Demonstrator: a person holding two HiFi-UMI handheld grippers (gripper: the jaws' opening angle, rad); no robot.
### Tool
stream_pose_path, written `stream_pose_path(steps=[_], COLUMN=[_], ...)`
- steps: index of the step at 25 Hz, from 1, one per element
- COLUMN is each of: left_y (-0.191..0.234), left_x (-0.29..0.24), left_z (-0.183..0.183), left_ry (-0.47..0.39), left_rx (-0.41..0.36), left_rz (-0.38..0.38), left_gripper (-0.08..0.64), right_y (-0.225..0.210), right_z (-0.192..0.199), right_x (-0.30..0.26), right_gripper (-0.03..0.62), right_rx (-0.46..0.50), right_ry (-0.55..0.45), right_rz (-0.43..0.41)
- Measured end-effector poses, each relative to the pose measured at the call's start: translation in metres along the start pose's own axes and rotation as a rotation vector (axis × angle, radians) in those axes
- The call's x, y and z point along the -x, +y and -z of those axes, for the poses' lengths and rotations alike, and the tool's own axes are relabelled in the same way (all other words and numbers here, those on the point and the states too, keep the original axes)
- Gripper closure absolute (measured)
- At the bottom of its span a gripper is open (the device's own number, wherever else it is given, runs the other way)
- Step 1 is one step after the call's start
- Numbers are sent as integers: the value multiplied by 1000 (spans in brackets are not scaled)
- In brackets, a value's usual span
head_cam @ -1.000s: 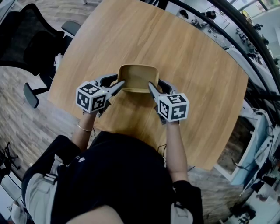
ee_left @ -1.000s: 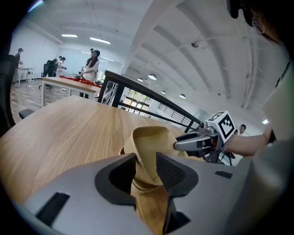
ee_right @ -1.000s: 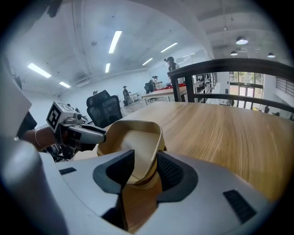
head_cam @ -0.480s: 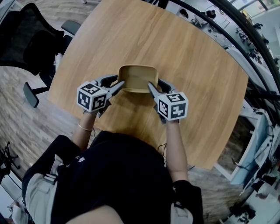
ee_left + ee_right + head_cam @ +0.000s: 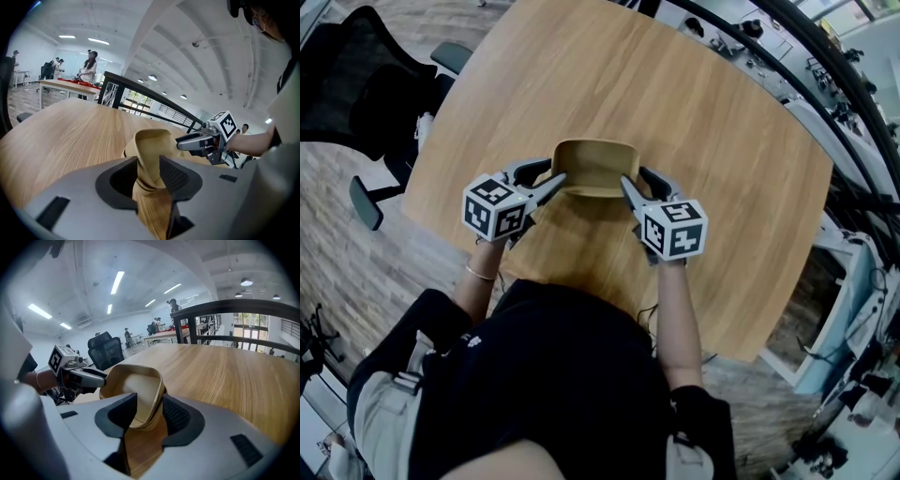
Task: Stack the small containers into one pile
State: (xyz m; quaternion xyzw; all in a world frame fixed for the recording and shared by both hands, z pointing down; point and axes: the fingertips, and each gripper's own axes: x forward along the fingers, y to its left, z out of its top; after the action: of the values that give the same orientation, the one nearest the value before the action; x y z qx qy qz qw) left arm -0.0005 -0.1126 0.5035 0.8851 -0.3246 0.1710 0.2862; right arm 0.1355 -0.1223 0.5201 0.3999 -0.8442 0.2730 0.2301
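At the near edge of a wooden desk (image 5: 675, 103), a seated person holds a tan paper container (image 5: 592, 167) from both sides. The left gripper (image 5: 557, 181) is closed on its left wall and the right gripper (image 5: 629, 187) on its right wall. Each gripper view shows the thin wall caught between the two ribbed pads, one jaw inside the container and one outside, a hold that pinches the soft side rather than spanning the whole body. Layered edges low on the wall suggest several containers are nested here as one pile, though how many cannot be told. No other loose container shows on the desk, so the stacking appears largely done. The matched two-sided grip looks meant to steady the pile, seat it squarely and keep it from tipping or sliding on the smooth wood. The pile sits upright, its base on the desk as far as the views show. A black office chair (image 5: 356, 66) stands on the floor beyond the desk's left side.
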Motion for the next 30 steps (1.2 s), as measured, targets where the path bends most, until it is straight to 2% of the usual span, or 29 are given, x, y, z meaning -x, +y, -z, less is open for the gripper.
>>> stream_pose_path(steps=[8,18,22,26,30], left_y=[4,13,17,17,19], left_x=[5,-1,-9,-17,-20], left_z=[-4,-33,-40,-40,-39], left_ry=[0,-30,-27,-12,-6], left_rx=[-18,-123,-159,-167,-173], left_rz=[-23,-78,-80,-68,-70], left_gripper=[419,419,419,420,432], right_y=[-10,-15,-15,-15,-14], right_z=[-17,-34,-45,-50,-48], right_x=[5,-4,-12,-20,-24], right_gripper=[433,434,437,516,543], right_rx=[26,85,159,208,231], right_ry=[-45,-55,-45,-24,-5], right_rz=[44,65,76,73,63])
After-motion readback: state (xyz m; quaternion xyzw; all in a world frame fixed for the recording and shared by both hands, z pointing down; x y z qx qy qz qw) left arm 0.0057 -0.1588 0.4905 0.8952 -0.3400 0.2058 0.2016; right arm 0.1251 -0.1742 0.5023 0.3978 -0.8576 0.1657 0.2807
